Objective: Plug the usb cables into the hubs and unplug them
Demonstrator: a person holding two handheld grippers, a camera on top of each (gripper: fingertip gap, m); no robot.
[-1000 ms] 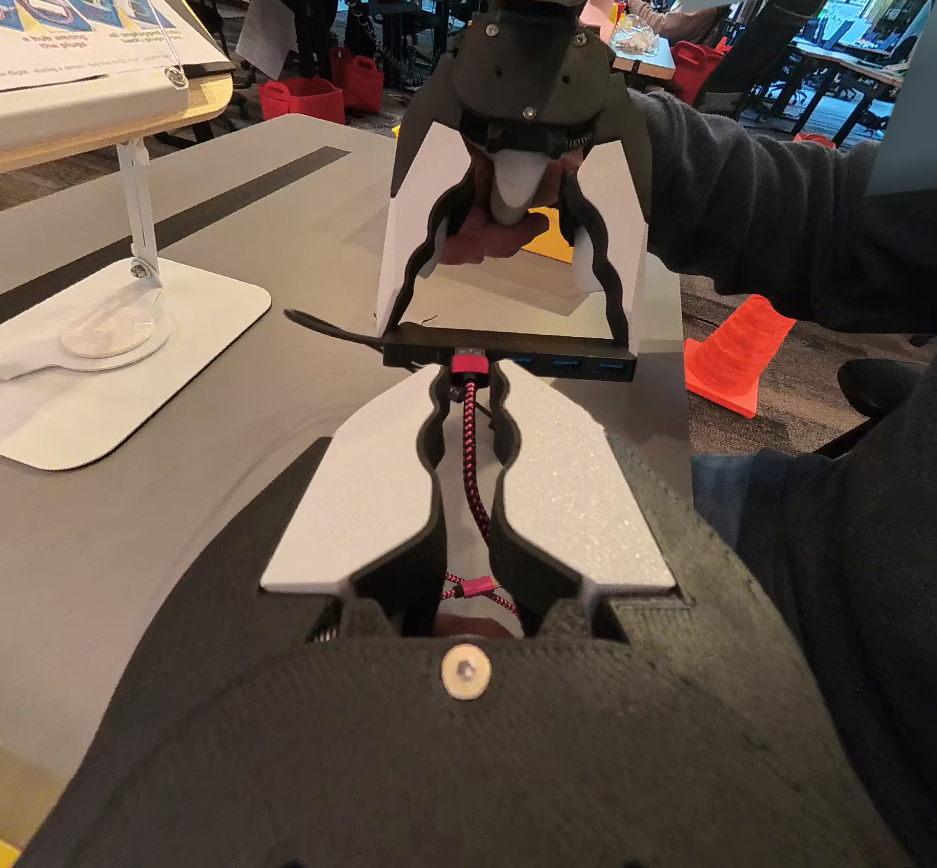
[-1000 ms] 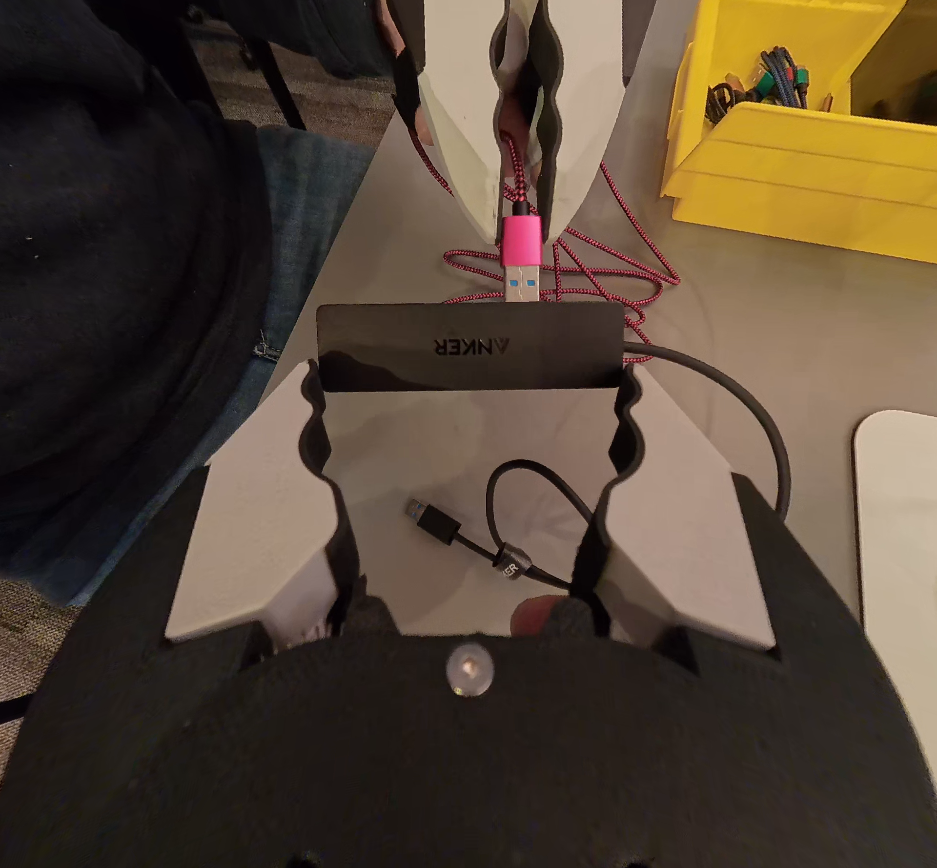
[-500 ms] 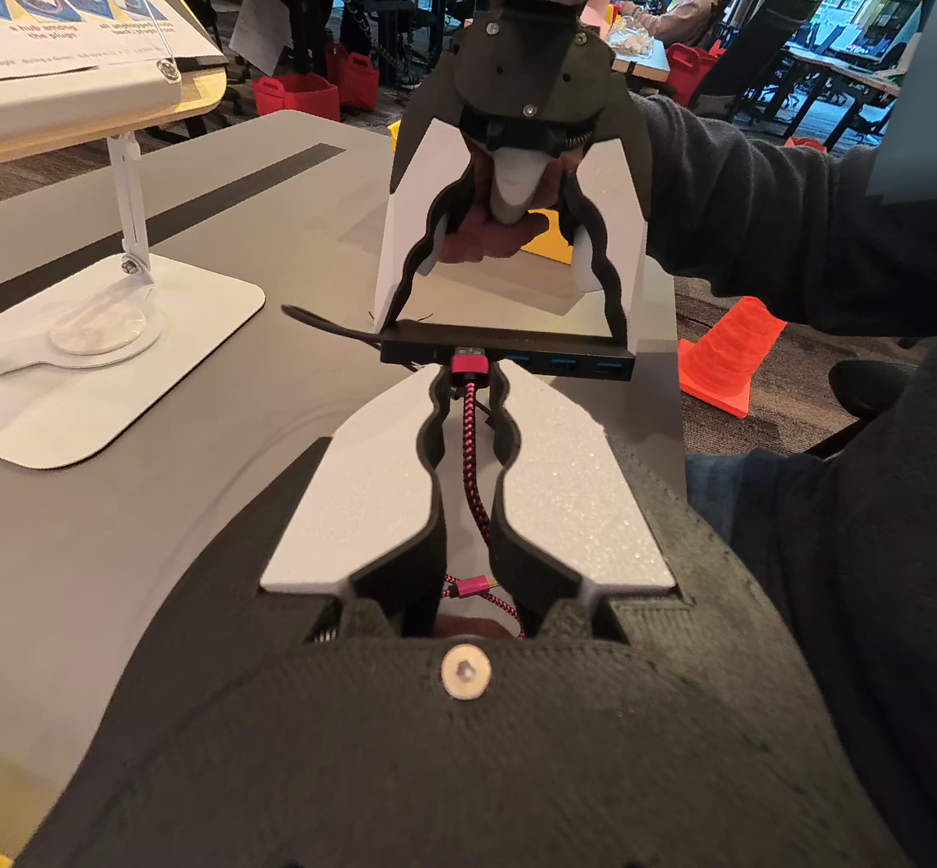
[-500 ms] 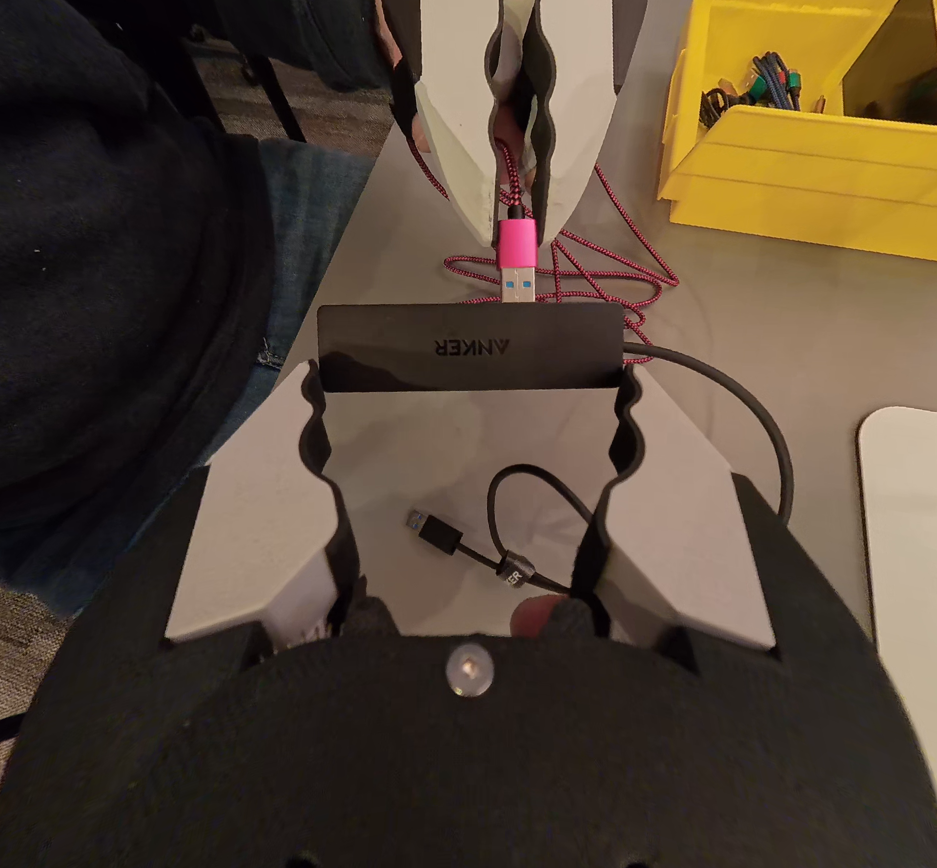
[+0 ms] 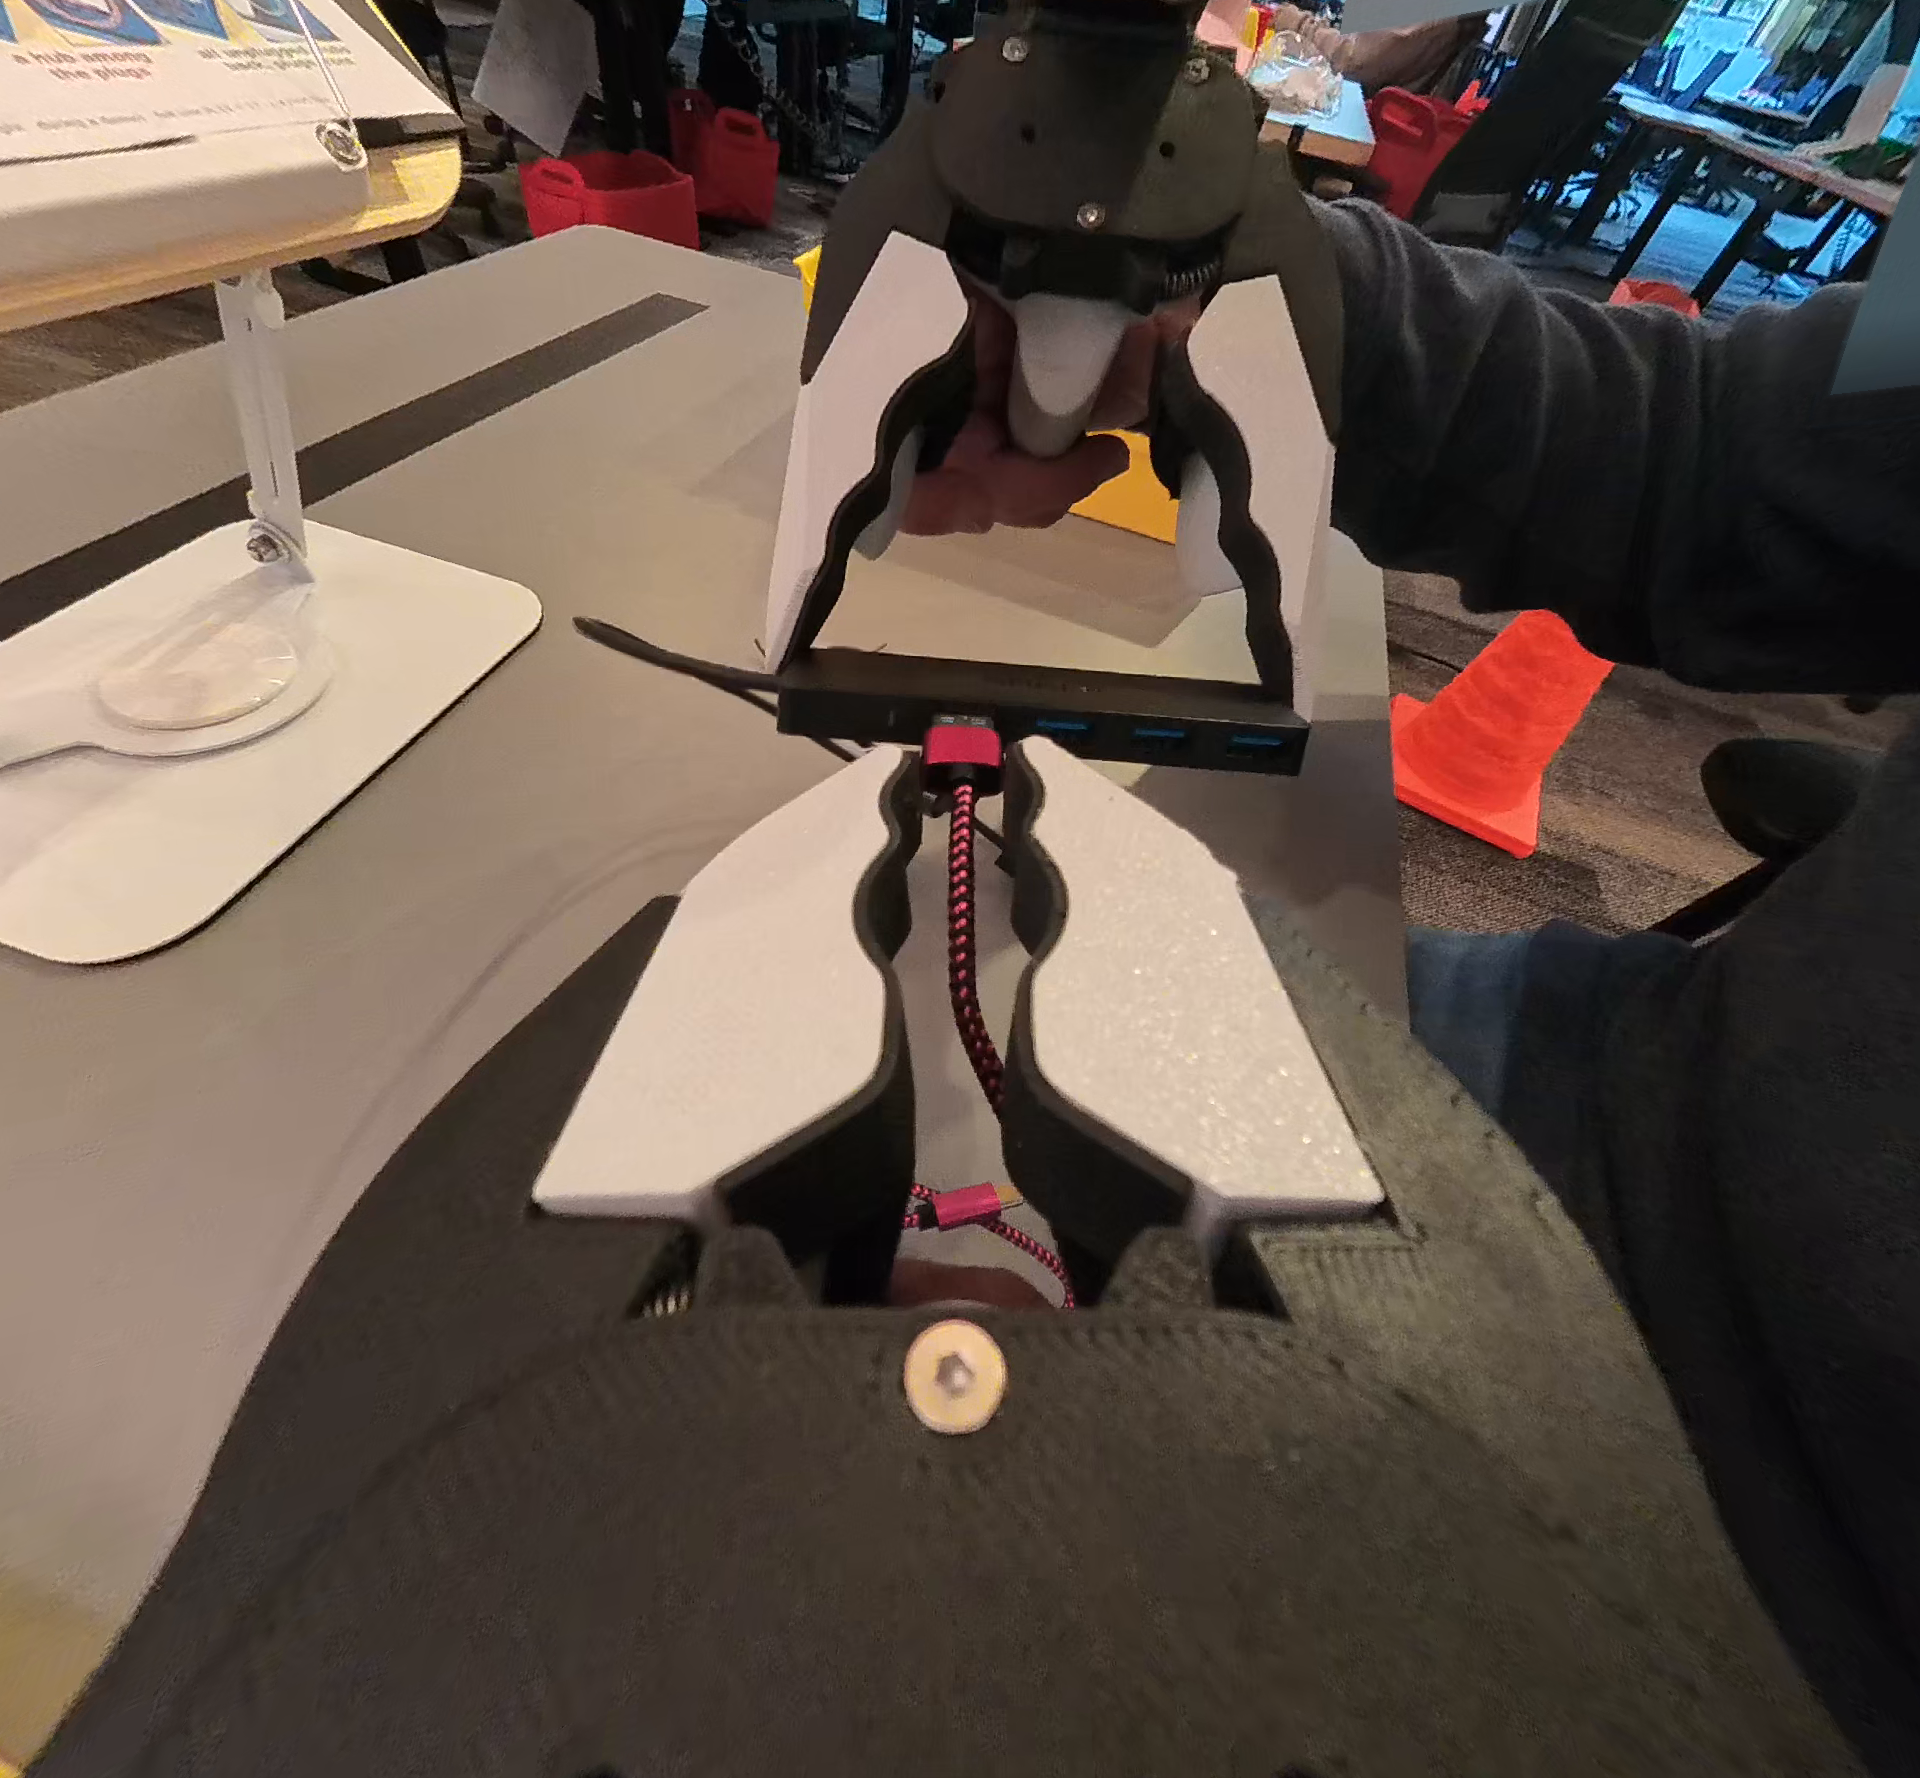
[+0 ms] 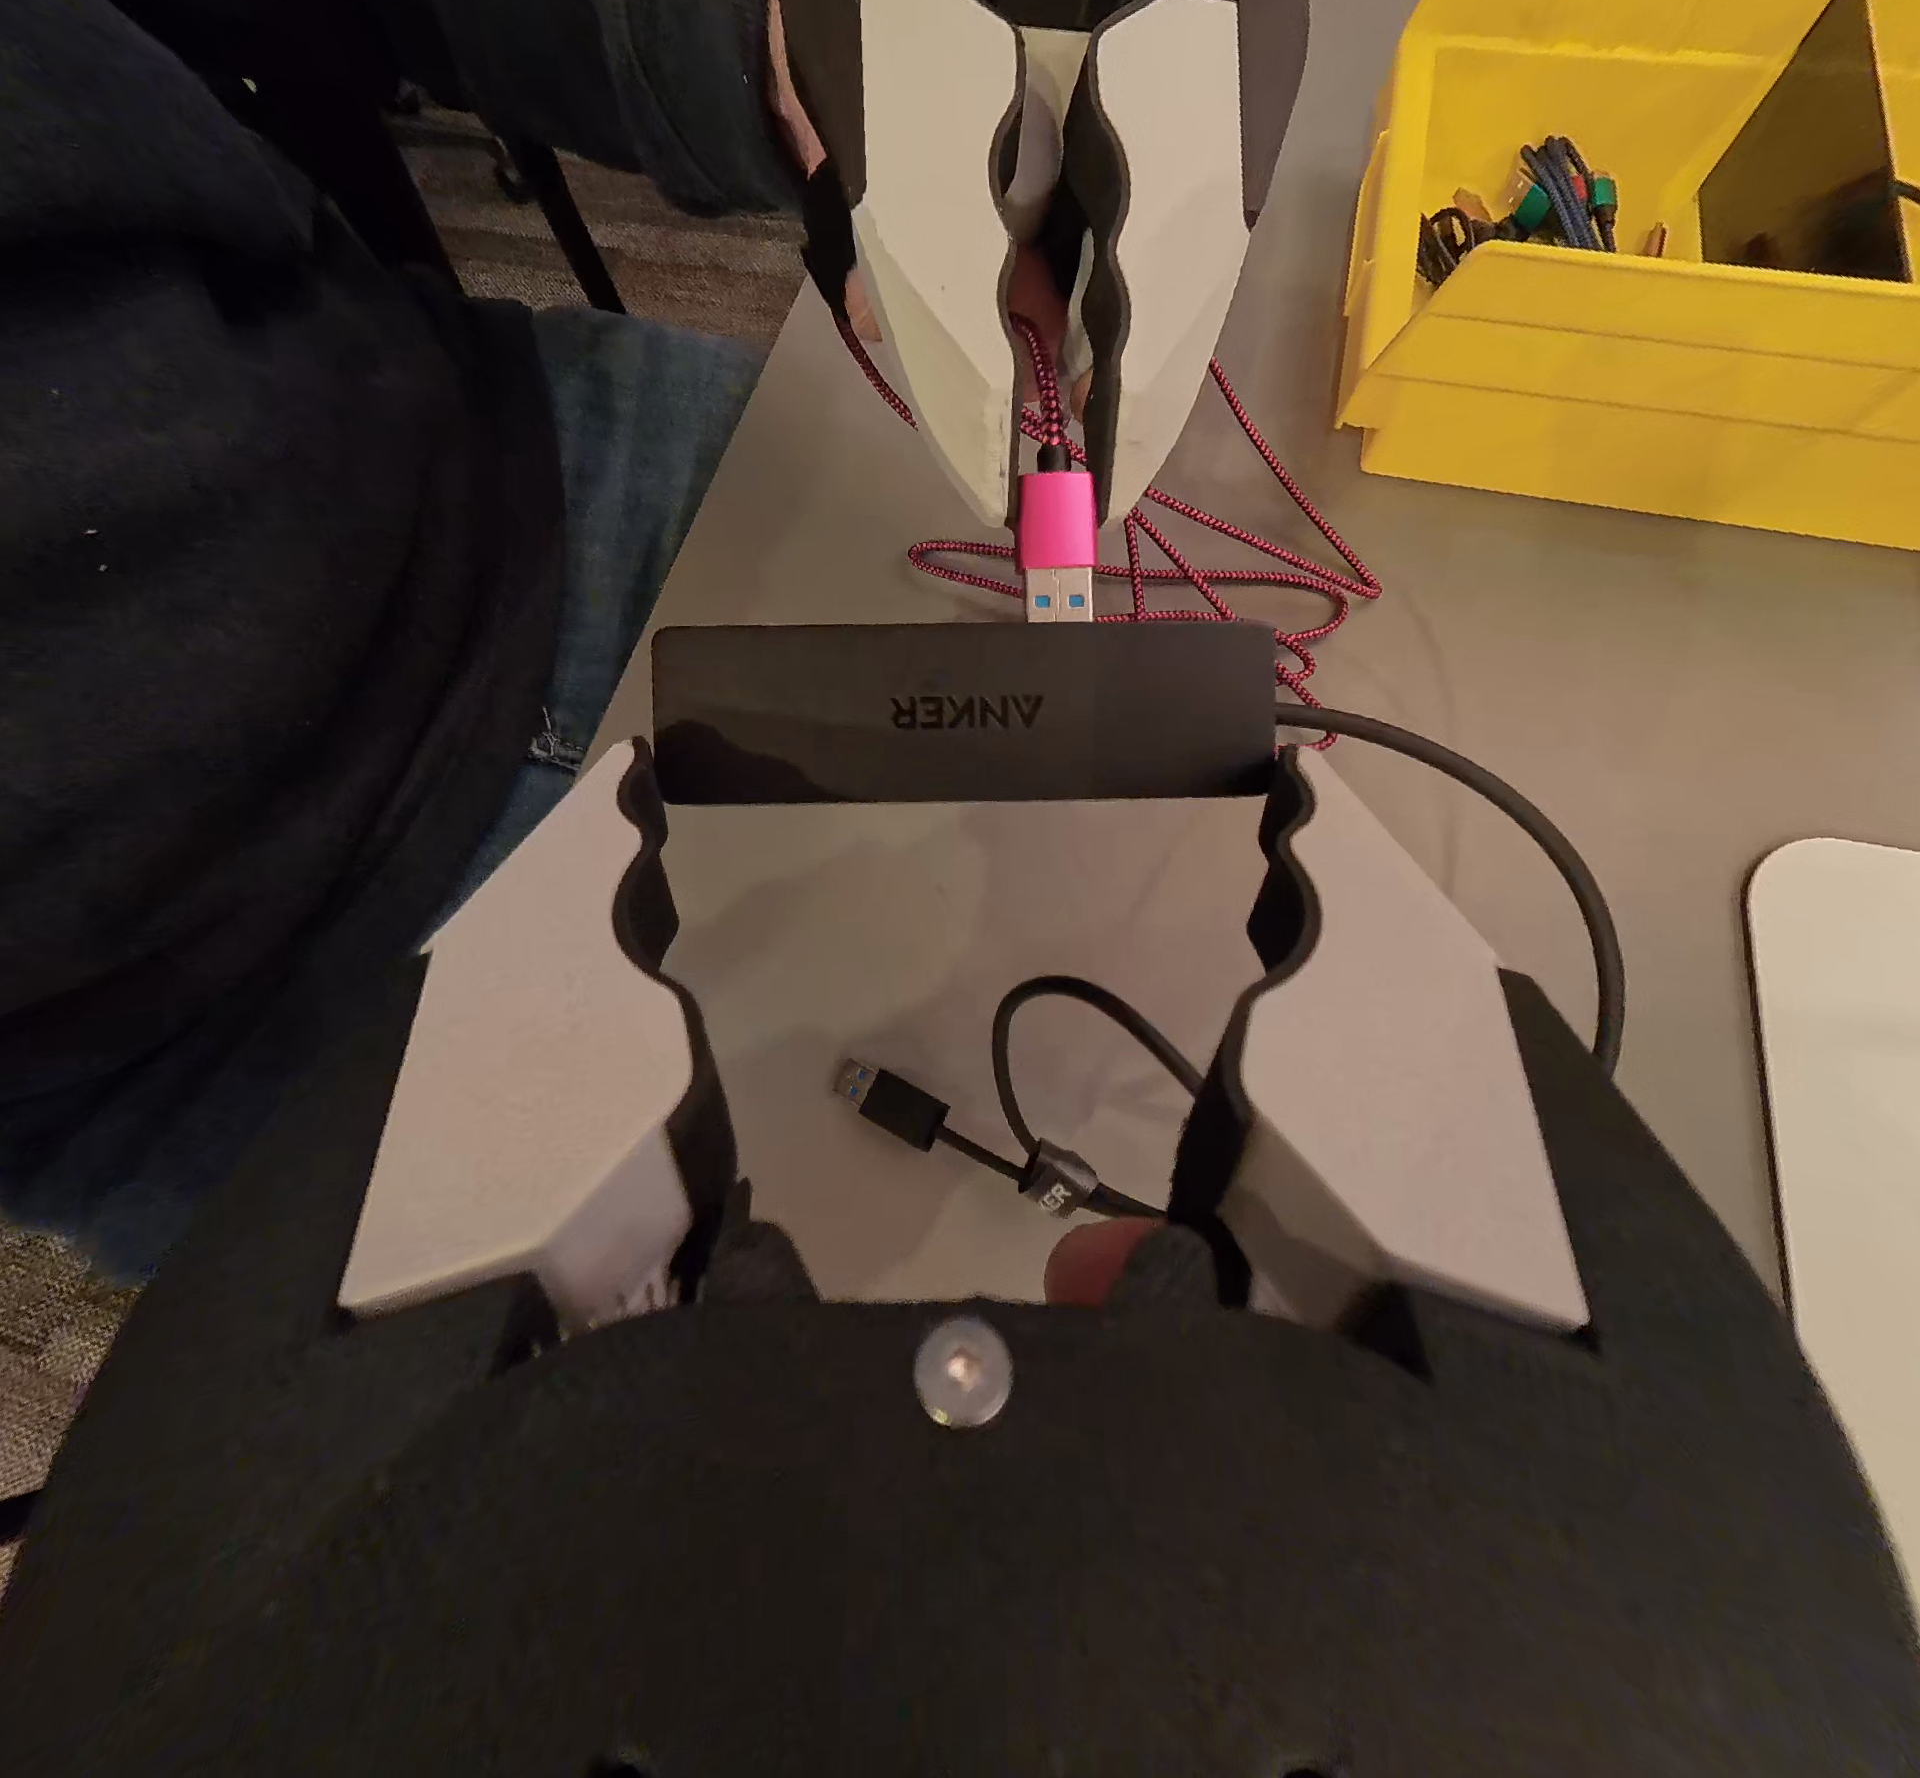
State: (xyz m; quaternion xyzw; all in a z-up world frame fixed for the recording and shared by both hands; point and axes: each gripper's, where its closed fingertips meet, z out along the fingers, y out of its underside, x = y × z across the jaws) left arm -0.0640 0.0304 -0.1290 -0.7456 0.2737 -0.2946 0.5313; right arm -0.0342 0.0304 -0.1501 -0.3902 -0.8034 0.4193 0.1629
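The right claw (image 6: 961, 772) clamps the black USB hub (image 6: 961, 712) by its ends, steadying it on the counter (image 6: 1558, 689). The left claw (image 5: 961, 772) pinches the pink braided cable's plug (image 5: 962, 747), apparently only partly seated in the hub's leftmost port.

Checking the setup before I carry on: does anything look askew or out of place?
Nothing stands out. The right gripper holds the black hub level, and the left gripper holds the pink plug straight at a port, metal tip showing.
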